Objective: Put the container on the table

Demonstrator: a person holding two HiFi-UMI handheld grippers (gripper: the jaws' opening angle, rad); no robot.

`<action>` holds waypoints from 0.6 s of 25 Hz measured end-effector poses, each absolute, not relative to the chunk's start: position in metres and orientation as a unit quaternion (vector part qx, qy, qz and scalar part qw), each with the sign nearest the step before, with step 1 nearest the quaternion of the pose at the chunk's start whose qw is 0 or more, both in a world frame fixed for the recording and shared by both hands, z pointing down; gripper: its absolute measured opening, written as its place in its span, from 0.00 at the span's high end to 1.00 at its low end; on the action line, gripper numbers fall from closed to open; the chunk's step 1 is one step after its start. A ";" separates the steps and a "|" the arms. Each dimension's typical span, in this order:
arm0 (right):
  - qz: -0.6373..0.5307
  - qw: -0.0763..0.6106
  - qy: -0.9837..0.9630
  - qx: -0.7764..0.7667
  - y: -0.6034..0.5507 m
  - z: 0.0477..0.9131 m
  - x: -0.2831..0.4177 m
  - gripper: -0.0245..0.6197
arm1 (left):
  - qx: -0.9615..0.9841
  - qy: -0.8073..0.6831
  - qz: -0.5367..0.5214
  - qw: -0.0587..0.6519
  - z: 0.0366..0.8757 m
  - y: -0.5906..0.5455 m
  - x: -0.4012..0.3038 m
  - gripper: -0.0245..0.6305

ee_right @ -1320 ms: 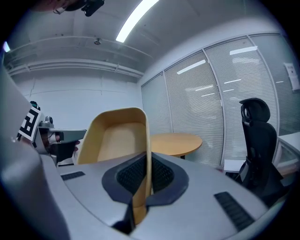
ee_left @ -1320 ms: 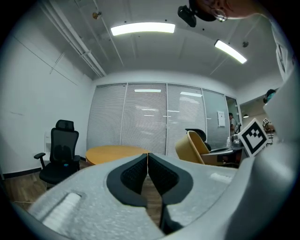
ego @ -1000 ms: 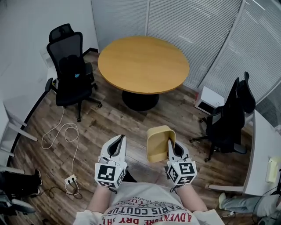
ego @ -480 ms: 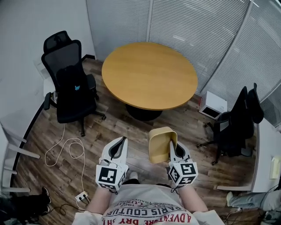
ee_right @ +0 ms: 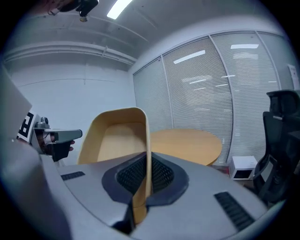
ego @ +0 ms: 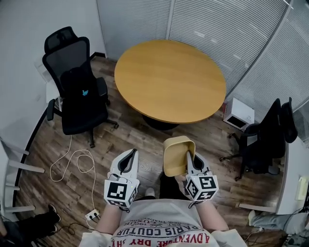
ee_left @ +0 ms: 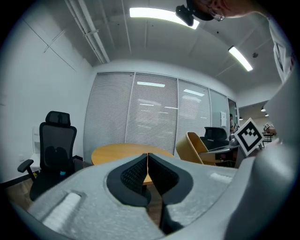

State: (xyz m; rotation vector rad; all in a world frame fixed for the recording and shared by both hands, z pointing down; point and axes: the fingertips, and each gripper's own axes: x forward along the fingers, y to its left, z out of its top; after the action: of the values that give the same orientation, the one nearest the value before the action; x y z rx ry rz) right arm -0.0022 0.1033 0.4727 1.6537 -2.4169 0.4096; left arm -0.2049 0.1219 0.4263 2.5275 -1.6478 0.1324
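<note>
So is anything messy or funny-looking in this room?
A loose white cable sprawls in loops over the wooden floor beside the black office chair. The tan plastic container hangs tilted, pinched by the right gripper.

Overall light: bright, even, cool white indoor light in all three views.
Source: ceiling lamps (ee_left: 161,14) in the left gripper view and a lamp (ee_right: 118,7) in the right gripper view, mirrored as pale bars on the blinds (ee_left: 150,117).
Glare: the strips burn out to white, and there is a faint sheen on the round surface (ego: 169,79).
Shadows: soft, darkest on the floor (ego: 120,140) under the surface's edge.
Distortion: the gripper views are fisheye with black corners, and the head view bows the walls.
Focus: the head view is sharp. The near fingers (ee_left: 133,173) are slightly soft, while the container (ee_right: 117,136) is clear.
</note>
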 end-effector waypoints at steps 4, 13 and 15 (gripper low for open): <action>0.140 0.095 -0.820 0.547 0.059 0.481 -0.003 0.94 | 0.832 -0.549 0.048 0.057 0.430 0.084 -0.201 0.94; 0.148 0.095 -0.835 0.521 -0.084 0.486 0.019 0.94 | 0.819 -0.568 0.061 0.055 0.430 -0.045 -0.172 0.94; 0.155 0.097 -0.838 0.514 -0.116 0.488 0.030 0.94 | 0.814 -0.575 0.063 0.056 0.429 -0.076 -0.162 0.94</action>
State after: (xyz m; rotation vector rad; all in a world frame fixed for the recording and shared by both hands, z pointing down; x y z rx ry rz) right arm 0.0295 -0.1157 0.4881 1.5234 -2.4815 0.4580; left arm -0.1616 -0.0758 0.4289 2.4695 -1.7432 0.1914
